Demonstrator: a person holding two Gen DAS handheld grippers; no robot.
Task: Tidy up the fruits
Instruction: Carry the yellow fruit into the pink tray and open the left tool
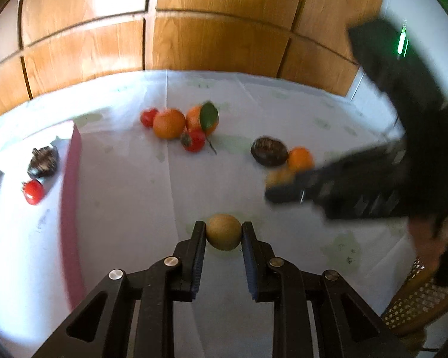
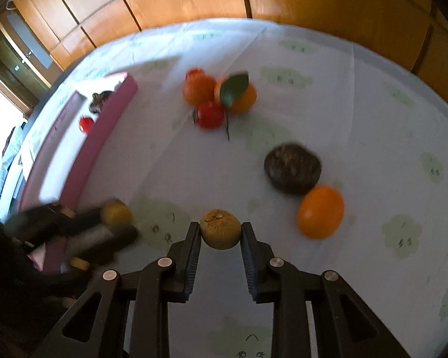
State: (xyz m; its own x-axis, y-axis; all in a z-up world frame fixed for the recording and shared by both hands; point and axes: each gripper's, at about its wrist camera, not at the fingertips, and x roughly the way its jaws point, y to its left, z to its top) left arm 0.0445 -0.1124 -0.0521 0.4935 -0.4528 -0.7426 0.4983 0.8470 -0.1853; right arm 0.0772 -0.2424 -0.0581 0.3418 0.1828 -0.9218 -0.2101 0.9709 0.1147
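Both tongs are pinching small brownish round fruits, the left gripper (image 1: 223,235) one (image 1: 223,232) and the right gripper (image 2: 220,234) another (image 2: 220,228), seemingly just lifting off the tablecloth (image 2: 373,104), and carrying next toward the pink tray (image 2: 104,125) along the tabletop's left edge.

Three oranges are sitting on the table (image 2: 373,59): one orange (image 2: 198,88) and a second orange (image 2: 245,98) toward the far edge, a third orange (image 2: 321,211) nearer the middle. Three red fruits are showing: one red fruit (image 2: 210,115) and another red fruit (image 2: 194,74) by the far oranges, a third red fruit (image 2: 86,123) lying in the single tray (image 2: 104,128) along the left edge. Two dark fruits are lying about: one dark fruit (image 2: 292,168) on the table, one dark fruit (image 2: 100,101) in the tray. Two tan fruits are being pinched, one tan fruit (image 1: 223,234) by the left gripper (image 1: 223,229), one tan fruit (image 2: 221,234) by the right gripper (image 2: 221,229).
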